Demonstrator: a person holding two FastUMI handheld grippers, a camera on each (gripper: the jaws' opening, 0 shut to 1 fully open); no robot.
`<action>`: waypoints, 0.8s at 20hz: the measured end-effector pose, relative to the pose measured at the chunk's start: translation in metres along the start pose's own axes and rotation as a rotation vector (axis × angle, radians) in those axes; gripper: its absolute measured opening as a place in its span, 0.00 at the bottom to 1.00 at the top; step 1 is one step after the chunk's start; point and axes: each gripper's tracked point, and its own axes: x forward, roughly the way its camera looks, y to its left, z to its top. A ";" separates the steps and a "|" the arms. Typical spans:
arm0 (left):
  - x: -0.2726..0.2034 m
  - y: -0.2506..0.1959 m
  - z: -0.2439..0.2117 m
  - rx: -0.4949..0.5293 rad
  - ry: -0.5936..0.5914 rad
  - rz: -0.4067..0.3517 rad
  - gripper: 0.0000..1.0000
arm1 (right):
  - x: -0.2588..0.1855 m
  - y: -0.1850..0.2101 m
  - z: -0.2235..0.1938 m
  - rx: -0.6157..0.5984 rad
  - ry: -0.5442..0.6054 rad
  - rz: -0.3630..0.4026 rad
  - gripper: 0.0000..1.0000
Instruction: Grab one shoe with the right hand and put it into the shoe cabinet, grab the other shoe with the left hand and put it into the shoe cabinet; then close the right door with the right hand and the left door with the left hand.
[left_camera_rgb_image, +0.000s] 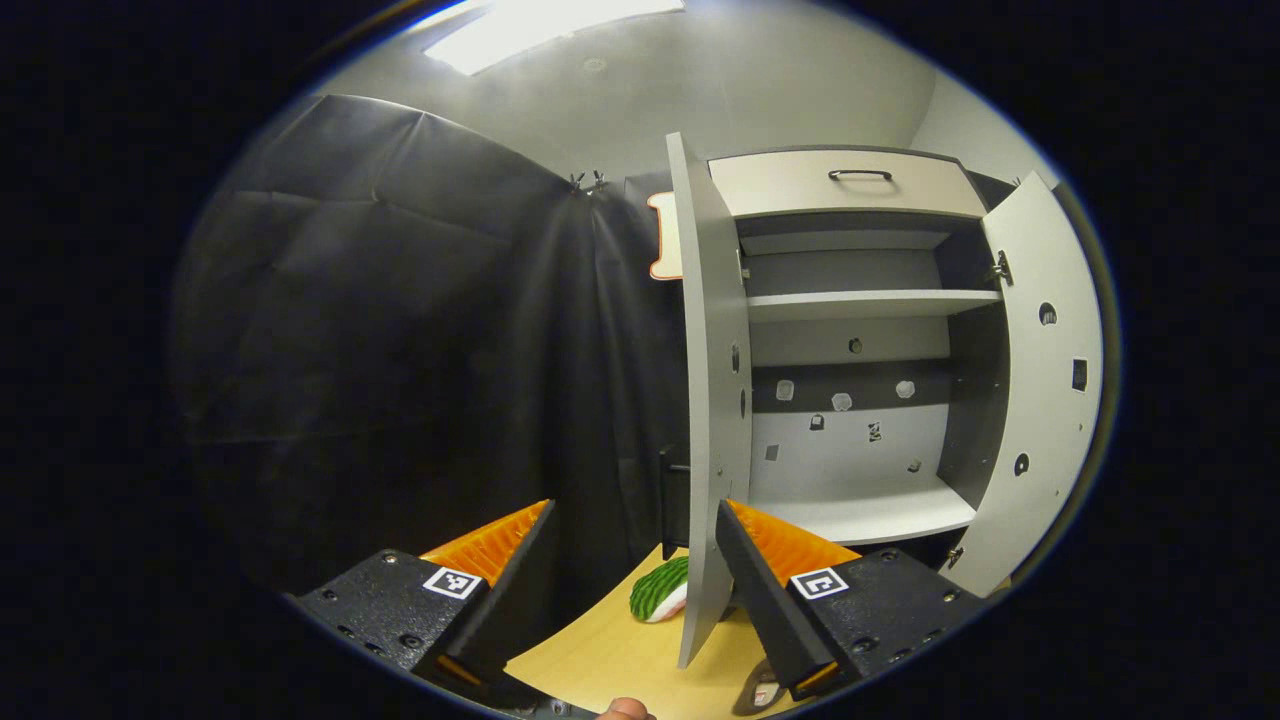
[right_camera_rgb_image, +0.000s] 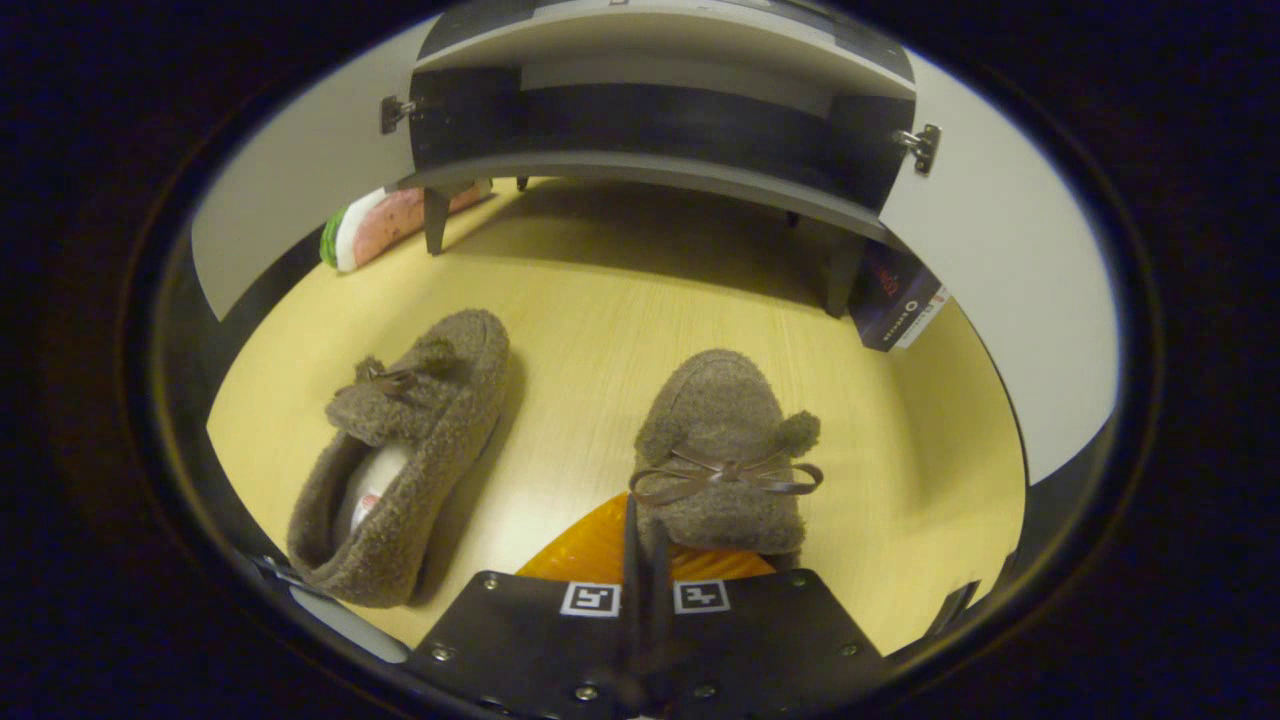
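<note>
Pinching the fuzzy brown bow-tied slipper (right_camera_rgb_image: 722, 440) with my closed right gripper (right_camera_rgb_image: 645, 545).
Its twin slipper (right_camera_rgb_image: 405, 450) lies beside it; my left gripper (left_camera_rgb_image: 630, 560) gapes before the pale open-doored cabinet (left_camera_rgb_image: 860, 300).

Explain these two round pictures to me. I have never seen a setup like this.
There is no robot here. A person holds a two-finger claw in each hand, and a camera rides on each claw, looking forward along its fingers.

The left gripper view shows the left claw open, facing a shoe cabinet. The cabinet's doors stand open and its shelves are bare.

The right gripper view looks down at a wooden surface where two fuzzy brown slippers lie. The right claw is closed at the heel of the nearer slipper. I cannot tell whether it pinches the edge. The other slipper lies untouched beside it.
</note>
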 end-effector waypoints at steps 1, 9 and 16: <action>0.001 -0.002 0.000 -0.006 0.000 -0.007 0.96 | -0.006 0.000 0.005 0.016 -0.013 0.022 0.06; 0.010 -0.029 -0.001 -0.025 -0.007 -0.084 0.96 | -0.095 -0.008 0.120 0.058 -0.280 0.079 0.05; 0.018 -0.034 -0.001 -0.037 -0.016 -0.096 0.96 | -0.183 -0.017 0.299 0.036 -0.612 0.085 0.05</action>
